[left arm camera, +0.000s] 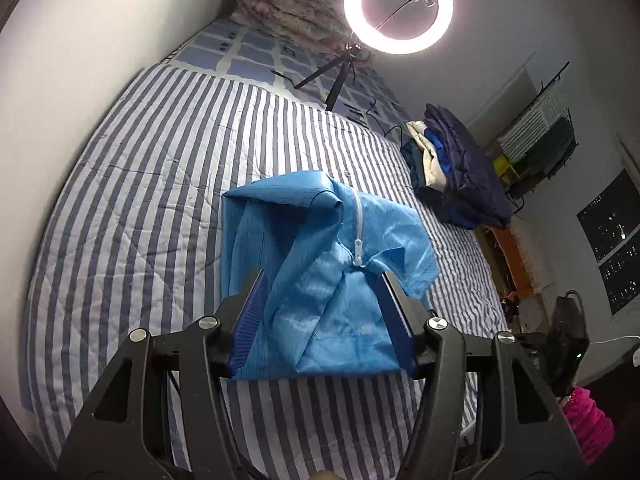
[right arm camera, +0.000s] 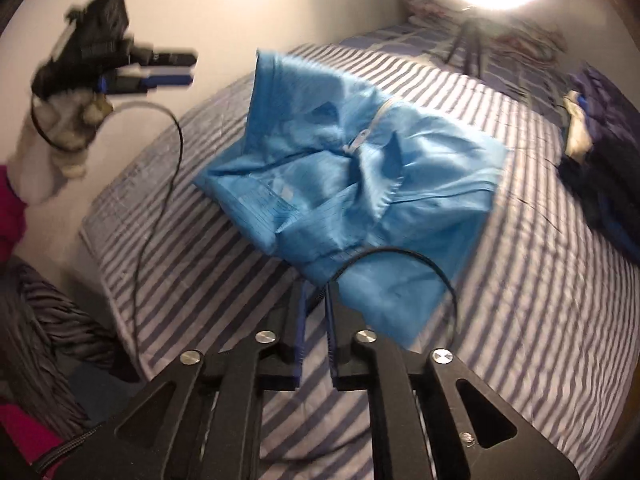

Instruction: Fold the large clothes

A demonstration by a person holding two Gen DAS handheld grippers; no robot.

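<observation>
A bright blue zip-front garment (left arm camera: pixel 320 240) (right arm camera: pixel 360 184) lies loosely folded on the striped bed sheet (left arm camera: pixel 140 200) (right arm camera: pixel 540 280), with its white zipper (left arm camera: pixel 357 216) (right arm camera: pixel 360 136) facing up. My left gripper (left arm camera: pixel 323 274) is open and hovers over the garment's near part, its blue pads apart and holding nothing. The right wrist view shows the left gripper (right arm camera: pixel 193 68) raised at the upper left, in a person's gloved hand. My right gripper (right arm camera: pixel 317 286) sits at the garment's near corner. Its jaws stand a narrow gap apart and the striped sheet shows between the pads, so no cloth is pinched.
A lit ring light on a small tripod (left arm camera: pixel 398 0) stands at the far end of the bed, with a rolled quilt (left arm camera: pixel 288 4) behind it. A pile of dark folded clothes (left arm camera: pixel 452 172) (right arm camera: pixel 600 160) lies at the right edge. A black cable (right arm camera: pixel 160 184) hangs from the left gripper.
</observation>
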